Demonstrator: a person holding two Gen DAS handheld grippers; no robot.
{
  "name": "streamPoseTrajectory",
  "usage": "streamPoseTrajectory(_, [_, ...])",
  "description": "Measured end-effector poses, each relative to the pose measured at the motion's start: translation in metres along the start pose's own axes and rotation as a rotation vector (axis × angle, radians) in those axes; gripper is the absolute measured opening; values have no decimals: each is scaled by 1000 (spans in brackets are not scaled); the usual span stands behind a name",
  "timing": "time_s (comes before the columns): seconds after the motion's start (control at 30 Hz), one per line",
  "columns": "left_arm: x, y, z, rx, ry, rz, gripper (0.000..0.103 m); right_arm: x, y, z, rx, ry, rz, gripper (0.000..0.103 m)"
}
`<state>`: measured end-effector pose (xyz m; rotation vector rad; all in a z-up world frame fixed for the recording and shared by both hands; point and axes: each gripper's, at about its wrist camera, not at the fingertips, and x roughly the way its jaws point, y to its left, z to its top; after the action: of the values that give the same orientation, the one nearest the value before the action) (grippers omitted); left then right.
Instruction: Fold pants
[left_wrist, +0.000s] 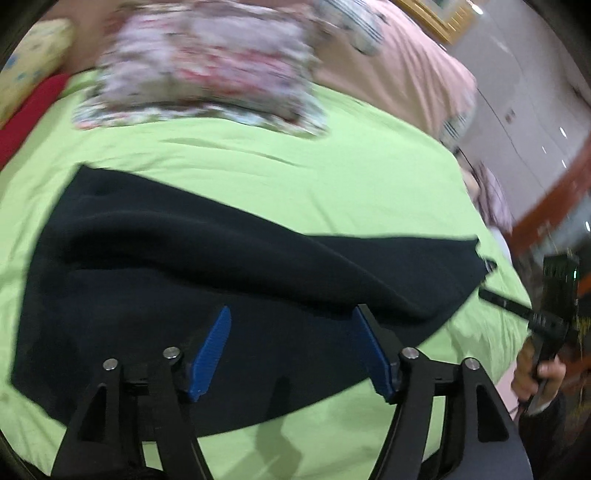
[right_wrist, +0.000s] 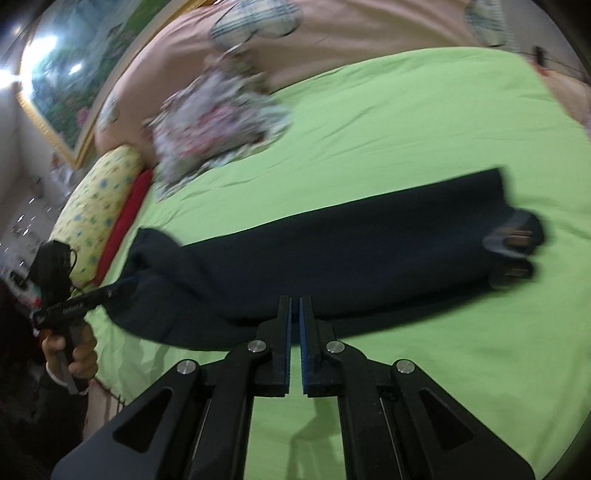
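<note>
Dark navy pants (left_wrist: 221, 258) lie as a long band across the light green sheet (left_wrist: 295, 158). In the right wrist view the pants (right_wrist: 332, 251) run from a bunched end at the left to an end with small tags at the right. My left gripper (left_wrist: 291, 314) hovers over the near part of the pants, open, with nothing between its blue pads (left_wrist: 212, 354). My right gripper (right_wrist: 295, 301) is shut and empty, its tips at the near edge of the pants' middle.
A floral cloth pile (left_wrist: 207, 66) sits at the back of the bed beside a yellow pillow (right_wrist: 99, 206) and a red cloth (right_wrist: 129, 218). Pink bedding (right_wrist: 369, 37) lies behind. A hand (left_wrist: 539, 373) holds the other gripper at the bed's right edge.
</note>
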<state>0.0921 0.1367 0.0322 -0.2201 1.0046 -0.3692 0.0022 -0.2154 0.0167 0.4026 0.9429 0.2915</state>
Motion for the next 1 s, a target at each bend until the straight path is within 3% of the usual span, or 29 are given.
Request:
streamPoseTrajectory(0.3, [-46, 96, 12, -162, -90, 90, 72, 62, 62, 11, -89, 84, 67, 5])
streamPoseTrajectory(0.7, [-53, 147, 54, -159, -140, 195, 78, 117, 110, 41, -206, 172, 90, 5])
streamPoseTrajectory(0.87, [-32, 169, 81, -168, -85, 146, 78, 138, 128, 55, -277, 203, 72, 5])
streamPoseTrajectory(1.0, [-5, 181, 96, -157, -23, 159, 78, 153, 134, 63, -281, 220, 73, 5])
